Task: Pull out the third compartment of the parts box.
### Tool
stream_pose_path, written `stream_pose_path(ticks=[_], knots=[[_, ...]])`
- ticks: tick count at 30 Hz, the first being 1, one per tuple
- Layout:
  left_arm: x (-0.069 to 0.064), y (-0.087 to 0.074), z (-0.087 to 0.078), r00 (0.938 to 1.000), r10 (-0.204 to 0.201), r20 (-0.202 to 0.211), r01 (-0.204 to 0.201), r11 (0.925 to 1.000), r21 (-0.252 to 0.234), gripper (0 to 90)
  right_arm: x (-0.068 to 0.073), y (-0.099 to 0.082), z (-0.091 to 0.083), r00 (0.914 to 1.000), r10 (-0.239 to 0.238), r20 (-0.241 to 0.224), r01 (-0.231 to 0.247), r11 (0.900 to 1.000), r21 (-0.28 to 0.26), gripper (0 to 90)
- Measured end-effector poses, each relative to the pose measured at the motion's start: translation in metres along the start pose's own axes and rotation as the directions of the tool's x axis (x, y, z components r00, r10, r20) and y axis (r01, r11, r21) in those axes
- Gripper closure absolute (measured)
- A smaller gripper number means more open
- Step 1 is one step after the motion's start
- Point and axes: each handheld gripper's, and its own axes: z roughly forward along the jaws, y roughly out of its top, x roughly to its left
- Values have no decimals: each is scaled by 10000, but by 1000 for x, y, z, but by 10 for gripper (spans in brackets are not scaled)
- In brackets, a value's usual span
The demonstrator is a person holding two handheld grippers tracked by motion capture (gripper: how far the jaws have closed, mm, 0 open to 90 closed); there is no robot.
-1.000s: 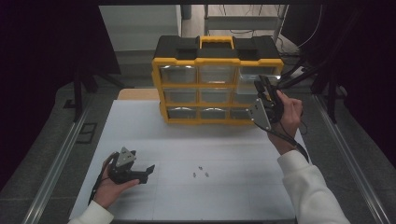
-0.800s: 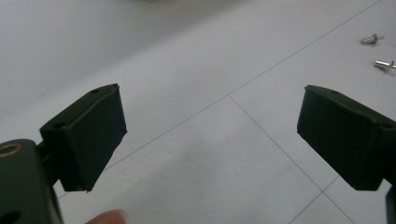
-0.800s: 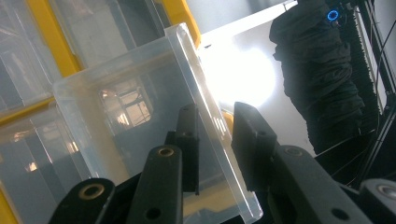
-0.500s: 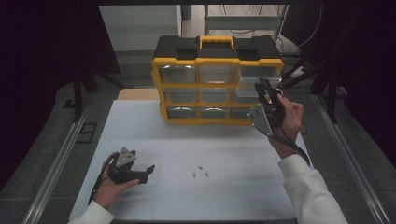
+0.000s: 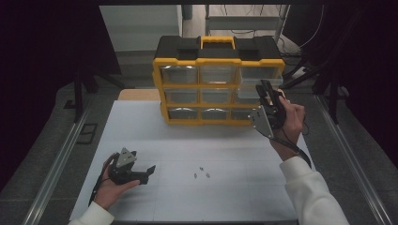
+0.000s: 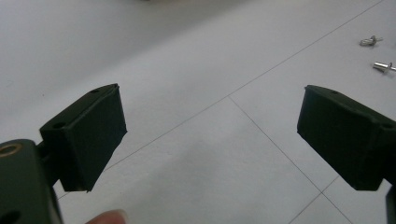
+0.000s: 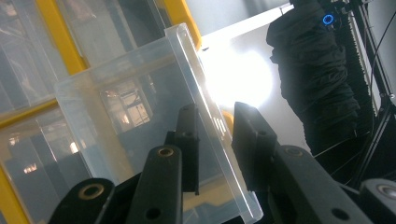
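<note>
A clear plastic drawer (image 5: 259, 80) stands pulled partway out of the top right slot of a yellow and black organiser cabinet (image 5: 218, 79), which sits in the upper middle of the high view at the far edge of the white bench (image 5: 234, 150). In the right gripper view the drawer (image 7: 140, 116) fills the left and centre, tilted, with its front wall running between the two black fingers (image 7: 189, 140); one finger lies inside the drawer and the other outside, close about the wall, though whether the pads actually press on it cannot be told. The right gripper (image 5: 268, 96) shows right of centre in the high view, raised off the bench at the drawer's front and held by a hand in a white sleeve. At the lower left of that view the left gripper (image 5: 145, 172) rests low over the bench, its fingers (image 6: 88, 135) wide apart with nothing between them. A few small metal screws (image 5: 202, 172) lie on the bench at lower centre, near the left gripper, and appear at the upper right of the left gripper view (image 6: 380, 53).
</note>
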Motion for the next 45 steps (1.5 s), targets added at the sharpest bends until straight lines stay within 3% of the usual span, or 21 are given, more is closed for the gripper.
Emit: stream_pose_path(ticks=[45], knots=[[0,0,0,10000,20,8,-20,10000,6,83,-3,4,-19,9996,53,259,-47,9997,-231,724]])
